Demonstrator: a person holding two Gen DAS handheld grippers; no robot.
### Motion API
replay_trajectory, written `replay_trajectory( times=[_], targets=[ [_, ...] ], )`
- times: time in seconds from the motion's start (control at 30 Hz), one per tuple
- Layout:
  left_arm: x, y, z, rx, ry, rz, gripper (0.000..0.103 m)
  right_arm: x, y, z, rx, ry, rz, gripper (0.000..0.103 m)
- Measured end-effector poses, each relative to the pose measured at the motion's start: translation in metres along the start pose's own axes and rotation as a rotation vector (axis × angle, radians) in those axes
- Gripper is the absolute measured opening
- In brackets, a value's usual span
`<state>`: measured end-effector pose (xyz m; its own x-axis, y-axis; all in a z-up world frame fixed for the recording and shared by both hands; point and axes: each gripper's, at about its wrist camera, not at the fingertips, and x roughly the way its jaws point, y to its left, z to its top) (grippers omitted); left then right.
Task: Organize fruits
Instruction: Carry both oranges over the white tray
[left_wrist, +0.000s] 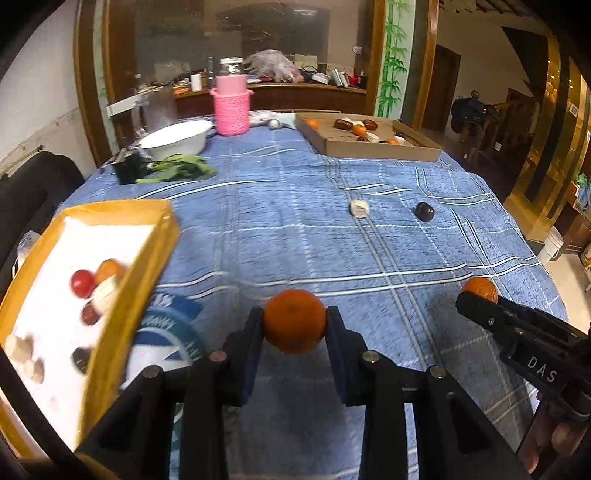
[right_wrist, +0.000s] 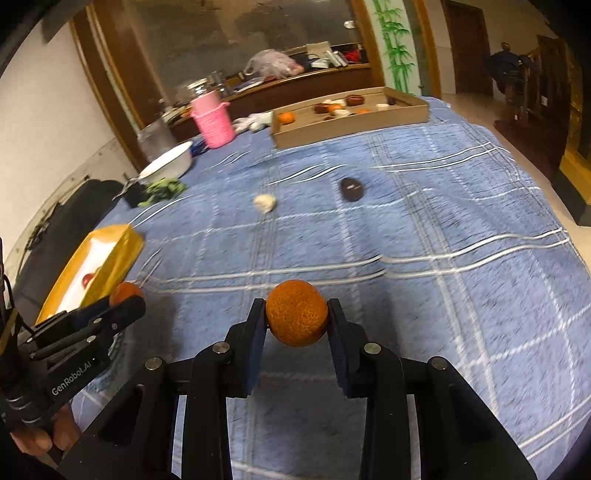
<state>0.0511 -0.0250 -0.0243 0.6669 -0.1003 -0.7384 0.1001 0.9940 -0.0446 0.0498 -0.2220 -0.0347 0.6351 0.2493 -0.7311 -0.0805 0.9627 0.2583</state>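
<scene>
My left gripper (left_wrist: 294, 320) is shut on a smooth orange (left_wrist: 294, 320), held above the blue checked tablecloth (left_wrist: 295, 240). My right gripper (right_wrist: 297, 318) is shut on a rougher orange (right_wrist: 297, 318); it also shows at the right of the left wrist view with that rougher orange (left_wrist: 480, 288). A yellow-rimmed white tray (left_wrist: 122, 295) lies to the left with several fruits in it. A pale round fruit (left_wrist: 359, 208) and a dark red fruit (left_wrist: 424, 211) lie loose on the cloth. At the far side a cardboard tray (left_wrist: 369, 149) holds several more fruits.
A white bowl (left_wrist: 177, 138), green leaves (left_wrist: 181, 168), a pink knitted holder (left_wrist: 231, 109) with a jar and a clear pitcher (left_wrist: 159, 107) stand at the far left of the table. A dark chair (left_wrist: 29, 192) is at the left. The table edge curves away on the right.
</scene>
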Motion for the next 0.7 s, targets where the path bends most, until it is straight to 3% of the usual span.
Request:
replay_trajectory(
  times=[0.7],
  targets=[
    [-0.056, 0.094, -0.010, -0.143, -0.087, 0.083, 0.036, -0.006, 0.112, -0.003, -0.172, -0.015, 0.117, 0.031]
  ],
)
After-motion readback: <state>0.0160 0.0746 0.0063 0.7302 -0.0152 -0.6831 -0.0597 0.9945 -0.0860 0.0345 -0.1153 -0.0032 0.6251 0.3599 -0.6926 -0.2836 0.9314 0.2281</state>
